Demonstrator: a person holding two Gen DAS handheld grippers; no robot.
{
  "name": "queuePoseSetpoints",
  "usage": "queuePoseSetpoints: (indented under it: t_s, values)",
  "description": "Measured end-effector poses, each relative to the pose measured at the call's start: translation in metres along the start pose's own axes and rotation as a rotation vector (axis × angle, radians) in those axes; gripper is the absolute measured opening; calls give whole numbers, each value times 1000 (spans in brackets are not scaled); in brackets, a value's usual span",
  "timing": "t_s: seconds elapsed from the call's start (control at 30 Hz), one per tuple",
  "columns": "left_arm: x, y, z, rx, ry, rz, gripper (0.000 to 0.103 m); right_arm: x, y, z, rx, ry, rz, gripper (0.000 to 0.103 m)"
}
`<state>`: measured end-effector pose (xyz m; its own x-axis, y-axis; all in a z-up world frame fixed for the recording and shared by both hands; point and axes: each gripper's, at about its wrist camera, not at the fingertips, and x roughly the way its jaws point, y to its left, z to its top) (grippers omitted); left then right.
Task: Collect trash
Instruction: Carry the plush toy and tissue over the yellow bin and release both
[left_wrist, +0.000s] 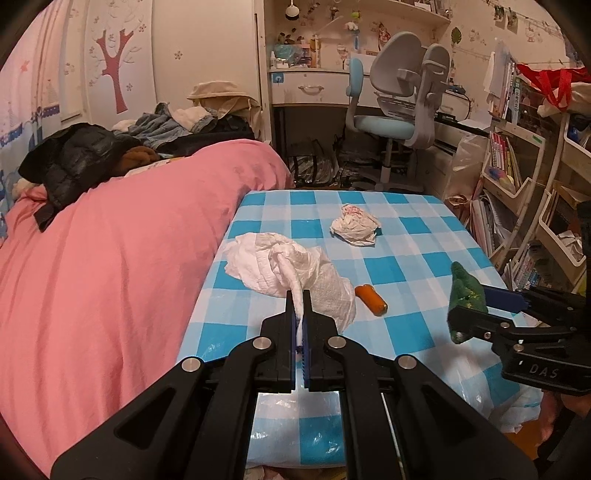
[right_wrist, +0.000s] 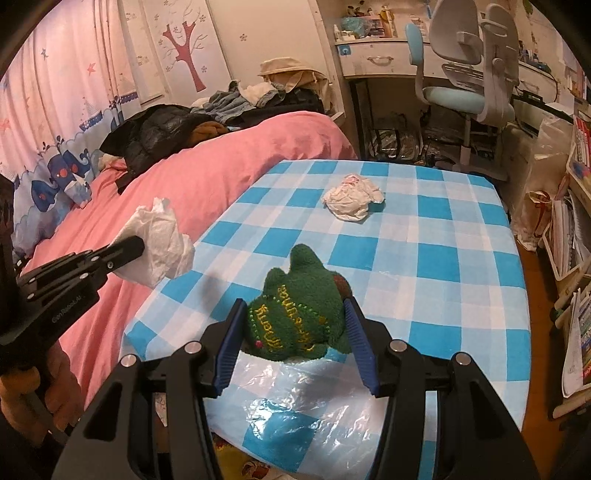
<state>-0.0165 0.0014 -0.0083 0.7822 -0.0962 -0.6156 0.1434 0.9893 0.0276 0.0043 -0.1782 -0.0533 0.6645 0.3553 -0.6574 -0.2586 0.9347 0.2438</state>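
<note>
On the blue-and-white checked tablecloth (left_wrist: 406, 236), a crumpled white paper wad (left_wrist: 355, 224) lies well beyond both fingertips. A crumpled white tissue (left_wrist: 295, 273) is pinched in the clenched left gripper (left_wrist: 300, 295); a green fuzzy embroidered cloth (right_wrist: 295, 317) is clamped by the right gripper (right_wrist: 293, 306). The thinly pinched tissue could tear free.

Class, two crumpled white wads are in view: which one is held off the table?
The larger tissue, pinched in the left tongs; the smaller wad lies on the checked cloth.

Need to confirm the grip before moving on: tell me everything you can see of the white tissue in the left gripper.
The tissue is white, thin, crumpled paper with an embossed texture. The left gripper is shut on a twisted strand of it; the rest fans out loosely beyond the gripper. In the right wrist view it hangs lifted off the checked tablecloth, over the table's edge beside the pink bedcover.
</note>
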Motion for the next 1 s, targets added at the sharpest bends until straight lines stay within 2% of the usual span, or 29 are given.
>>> queuePoseSetpoints:
  t_s: [0.2,0.4,0.63,0.73,0.83,0.93,0.97,1.0]
  values:
    - [-18,0,-18,6,17,-11,2,-8,14,-17,-28,34,31,53]
    - [-42,2,-58,-9,73,-35,2,-21,46,-64,-68,121,97,53]
    - [-65,-6,-131,-62,210,-80,2,-18,84,-150,-117,317,134,54]
    - [-70,-12,-161,-67,275,-86,2,-12,87,-174,-145,412,93,58]
    - [-76,-18,-192,-54,359,-74,3,-16,72,-177,-115,409,3,64]
    - [-76,-22,-214,-43,443,-84,3,-28,48,-168,-20,345,-44,72]
    - [-78,-21,-219,-41,452,-78,8,-32,42,-166,8,320,-50,72]
    - [-81,-20,-219,-44,447,-77,16,-37,35,-162,42,291,-49,74]
